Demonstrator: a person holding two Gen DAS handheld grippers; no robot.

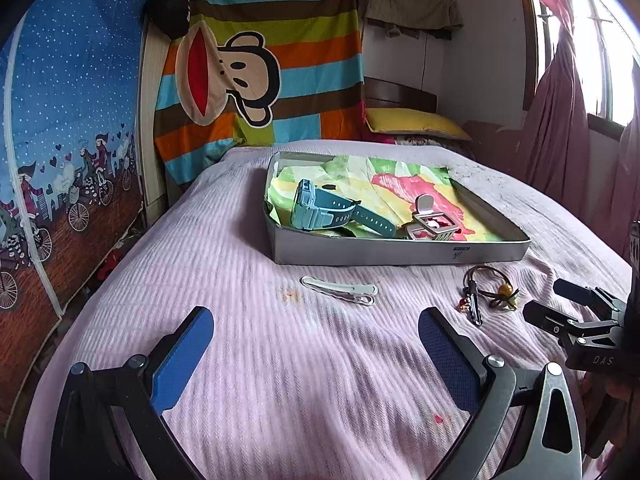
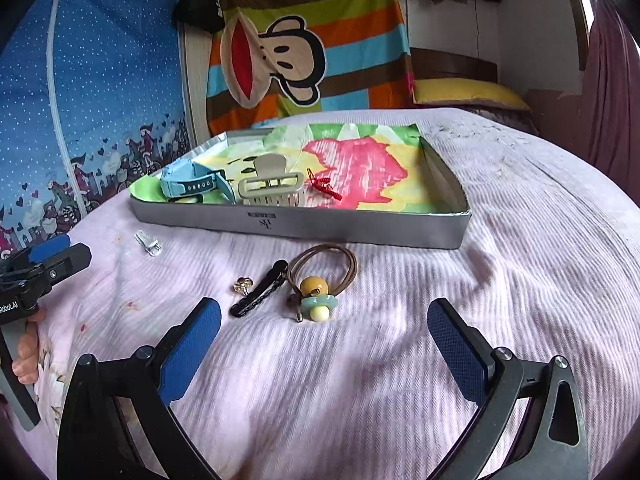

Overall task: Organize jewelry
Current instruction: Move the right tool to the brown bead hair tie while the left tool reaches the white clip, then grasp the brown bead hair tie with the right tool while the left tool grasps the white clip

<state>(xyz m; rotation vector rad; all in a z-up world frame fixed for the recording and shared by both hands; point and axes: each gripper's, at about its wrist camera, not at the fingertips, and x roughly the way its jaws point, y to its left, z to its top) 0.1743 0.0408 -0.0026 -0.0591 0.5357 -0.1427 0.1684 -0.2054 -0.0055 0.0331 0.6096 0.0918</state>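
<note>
Fingers point(image 1: 188, 356) with flat blue bumpy pads stand wide apart on the left gripper point(image 1: 316, 344), and nothing is between them. On the right gripper point(image 2: 324, 340) both pads are just as wide apart and hold nothing too. Both hang low over the bed point(image 2: 520, 280), which has a soft pink cover with thin raised lines.

At the back of the bed sits a flat grey box point(image 2: 304, 226) with low straight walls. Crinkly paper in green, yellow and pink lines it. Inside, near its left end, lies a blue watch point(image 2: 188, 186) with a bendy strap. Just beside it stands a pale hair claw point(image 2: 272, 190) with comb teeth. A small red twisty clip point(image 2: 324, 188) lies next to the claw.

On the cover in front of the box lie the loose things. A brown hair tie point(image 2: 324, 264) makes a round loop, with a yellow bead and a pale green charm at its near end. Touching it on the left is a long black hair clip point(image 2: 260, 290). Near the clip lies a tiny shiny gold piece point(image 2: 243, 283). Well apart to the left lies a white clip point(image 1: 340, 290), long and wavy at its edge.

Between the box's front wall and the fingers the cover is open, and the right side of the bed is bare too
</note>
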